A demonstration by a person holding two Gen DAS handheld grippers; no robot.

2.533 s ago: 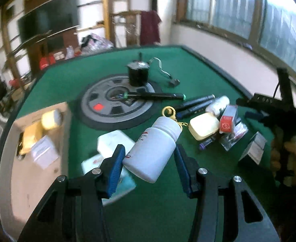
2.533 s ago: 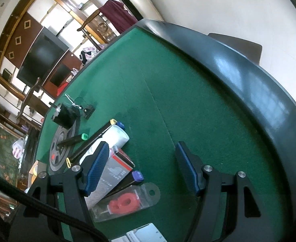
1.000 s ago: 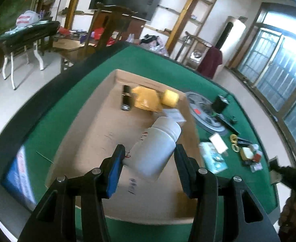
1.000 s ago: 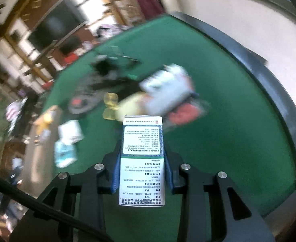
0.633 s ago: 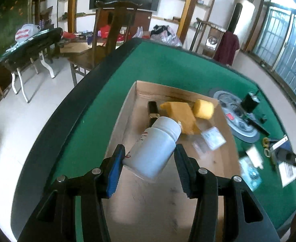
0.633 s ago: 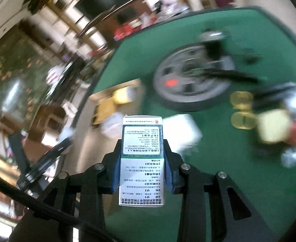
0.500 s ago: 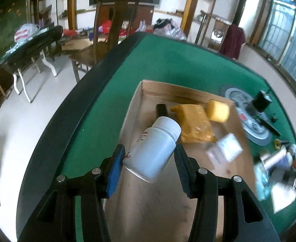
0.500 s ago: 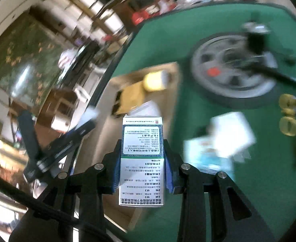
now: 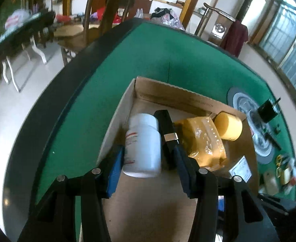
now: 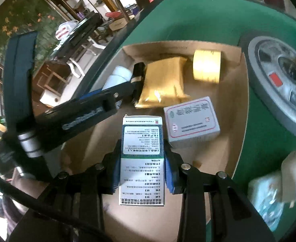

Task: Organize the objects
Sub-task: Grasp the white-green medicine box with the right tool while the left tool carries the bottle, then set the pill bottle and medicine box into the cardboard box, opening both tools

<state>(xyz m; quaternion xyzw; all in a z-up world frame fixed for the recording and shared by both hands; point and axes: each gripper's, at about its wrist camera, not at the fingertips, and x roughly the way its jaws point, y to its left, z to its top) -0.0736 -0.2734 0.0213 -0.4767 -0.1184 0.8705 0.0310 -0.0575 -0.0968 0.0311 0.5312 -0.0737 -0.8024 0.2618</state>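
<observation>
Left gripper [image 9: 149,168] jaws clamp the white bottle [image 9: 142,144], cap pointing ahead; right gripper [image 10: 142,170] jaws grip the medicine box [image 10: 142,162], long axis running forward.

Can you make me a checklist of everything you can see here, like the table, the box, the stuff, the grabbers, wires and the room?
Surface: green felt table with a dark rim.
Job's things: cardboard box holds a yellow packet, yellow tape roll, black item, grey carton.
Clutter: grey disc and small items on the felt.
Grippers: left hand-held gripper around a white bottle lying in the box; right hand-held gripper shut on a printed medicine box.
Cables: black cable.
Surroundings: chairs, shelves, windows.
</observation>
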